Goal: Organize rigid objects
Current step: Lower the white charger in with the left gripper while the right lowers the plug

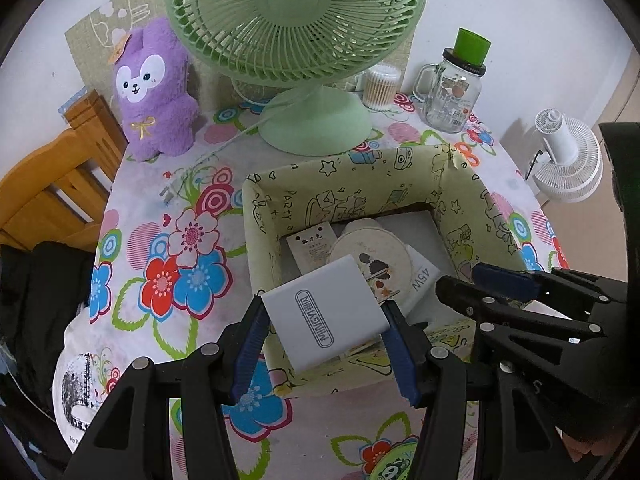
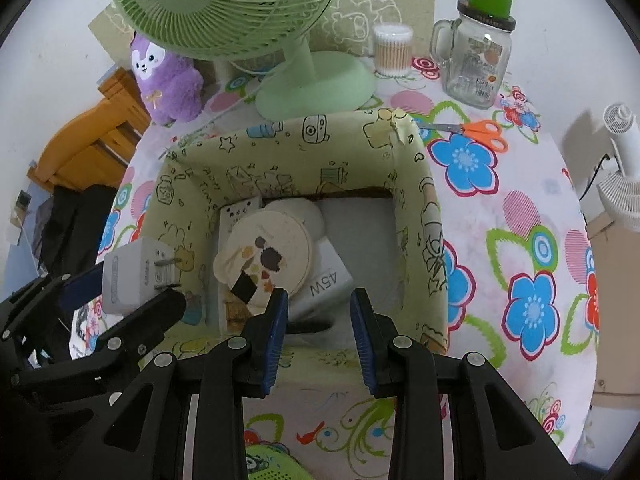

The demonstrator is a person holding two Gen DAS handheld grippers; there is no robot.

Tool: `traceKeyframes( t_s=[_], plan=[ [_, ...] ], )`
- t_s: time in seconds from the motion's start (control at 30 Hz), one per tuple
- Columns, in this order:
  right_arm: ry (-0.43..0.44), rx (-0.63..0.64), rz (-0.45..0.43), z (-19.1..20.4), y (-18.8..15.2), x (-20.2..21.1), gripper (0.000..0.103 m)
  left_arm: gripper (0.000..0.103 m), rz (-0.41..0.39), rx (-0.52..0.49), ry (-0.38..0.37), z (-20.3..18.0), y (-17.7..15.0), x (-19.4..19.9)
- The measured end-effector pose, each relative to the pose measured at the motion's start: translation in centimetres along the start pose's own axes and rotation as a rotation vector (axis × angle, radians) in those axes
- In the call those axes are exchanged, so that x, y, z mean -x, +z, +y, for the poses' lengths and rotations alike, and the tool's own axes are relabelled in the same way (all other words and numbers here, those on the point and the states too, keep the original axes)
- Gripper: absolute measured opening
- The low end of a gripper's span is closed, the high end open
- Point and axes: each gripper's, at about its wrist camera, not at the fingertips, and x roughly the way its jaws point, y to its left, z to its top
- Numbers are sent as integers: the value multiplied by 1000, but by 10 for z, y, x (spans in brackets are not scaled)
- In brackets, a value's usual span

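Note:
My left gripper (image 1: 324, 320) is shut on a white charger block (image 1: 326, 316) and holds it over the near left corner of a pale green patterned box (image 1: 260, 216). The charger also shows in the right wrist view (image 2: 136, 276), with its plug prongs out. Inside the box lie a round cream disc (image 1: 370, 258), a white 45W charger (image 1: 422, 278) and a small white card (image 1: 312, 246). My right gripper (image 2: 320, 308) is open and empty above the box's near wall (image 2: 320, 364); it shows in the left wrist view (image 1: 480, 284) at the right.
A green desk fan (image 1: 296, 40), a purple plush toy (image 1: 156, 92), a glass jar mug with a green cap (image 1: 452, 92) and a tub of cotton swabs (image 1: 380, 86) stand behind the box. Orange scissors (image 2: 476, 130) lie at its right. A wooden chair (image 1: 52, 184) stands at the left.

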Motion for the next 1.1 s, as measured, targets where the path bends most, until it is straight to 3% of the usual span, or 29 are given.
traceKeyframes(
  t_s=[0.13, 0.33, 0.73, 1.1],
  plan=[
    [-38, 5, -46, -4, 0, 12, 54, 58, -11, 3, -22, -2, 2, 4],
    [-95, 0, -97, -17, 0, 33, 64, 58, -26, -19, -52, -16, 6, 9],
    [-140, -107, -101, -58, -12, 45, 72, 58, -7, -89, -106, -48, 13, -3],
    [-167, -195, -84, -91, -19, 40, 72, 58, 58, -151, -136, -70, 13, -32]
  ],
)
